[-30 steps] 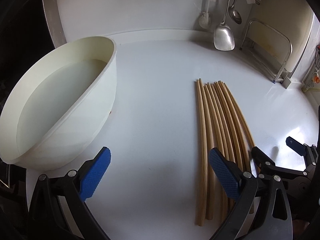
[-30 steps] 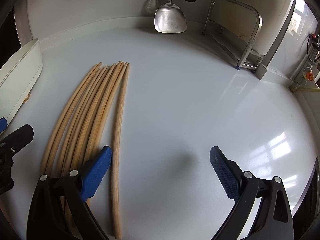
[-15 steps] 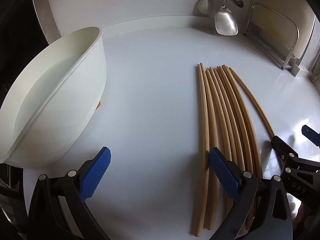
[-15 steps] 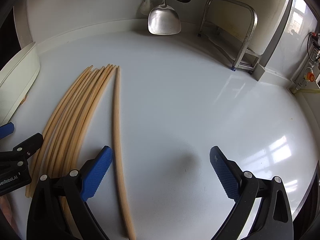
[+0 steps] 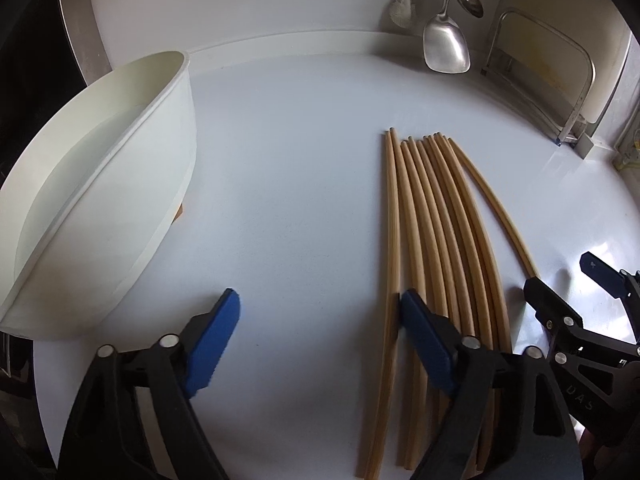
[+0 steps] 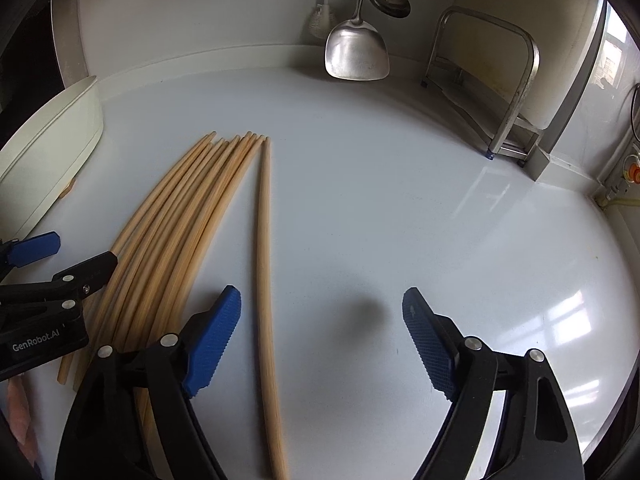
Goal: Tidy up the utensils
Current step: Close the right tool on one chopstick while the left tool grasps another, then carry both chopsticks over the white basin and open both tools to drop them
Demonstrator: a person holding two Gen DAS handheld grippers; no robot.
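Chopsticks (image 5: 436, 248) lie beside white basin (image 5: 100, 184).

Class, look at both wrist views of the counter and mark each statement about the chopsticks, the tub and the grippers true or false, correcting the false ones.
1. One chopstick lies apart from the bundle. True.
2. The right gripper grips a chopstick. False: its pads touch nothing.
3. A white tub stands left of the chopsticks. True.
4. The metal spatula lies among the chopsticks. False: it hangs at the wall.
5. The left gripper is shut. False: open, empty.
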